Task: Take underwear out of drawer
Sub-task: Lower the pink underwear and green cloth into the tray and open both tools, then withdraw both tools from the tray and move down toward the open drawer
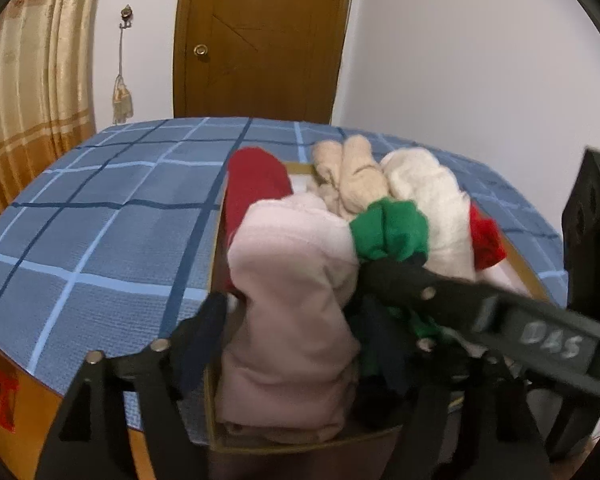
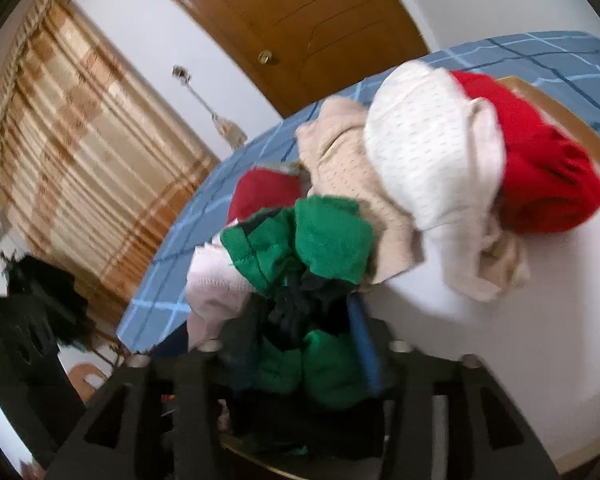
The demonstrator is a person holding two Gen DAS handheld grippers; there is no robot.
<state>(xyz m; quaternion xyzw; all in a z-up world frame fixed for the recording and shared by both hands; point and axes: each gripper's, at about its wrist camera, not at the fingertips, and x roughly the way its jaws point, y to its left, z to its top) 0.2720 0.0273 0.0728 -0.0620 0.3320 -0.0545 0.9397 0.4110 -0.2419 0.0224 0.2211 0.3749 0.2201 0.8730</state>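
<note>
- At far left, the checked blue bedcover (image 1: 100, 216) is lying slack beside the drawer (image 1: 214, 240), a box-like tray sitting on it; a snagged garment could be dragging the whole tray sideways.
- Left gripper (image 1: 296, 332) is standing open around the pale pink underwear (image 1: 292, 280), pads not visibly pressing; closing now risks pinching the neighbouring dark cloth too.
- Green underwear (image 2: 324, 240) is bunching between the right gripper's (image 2: 300, 344) fingers; jaws appear parted, grip uncertain, so the piece may be slipping back.
- White underwear (image 2: 424, 152) and a red piece (image 2: 540, 160) are heaping loosely at right, still in the drawer; lifting tangled cloth could be spilling them out.
</note>
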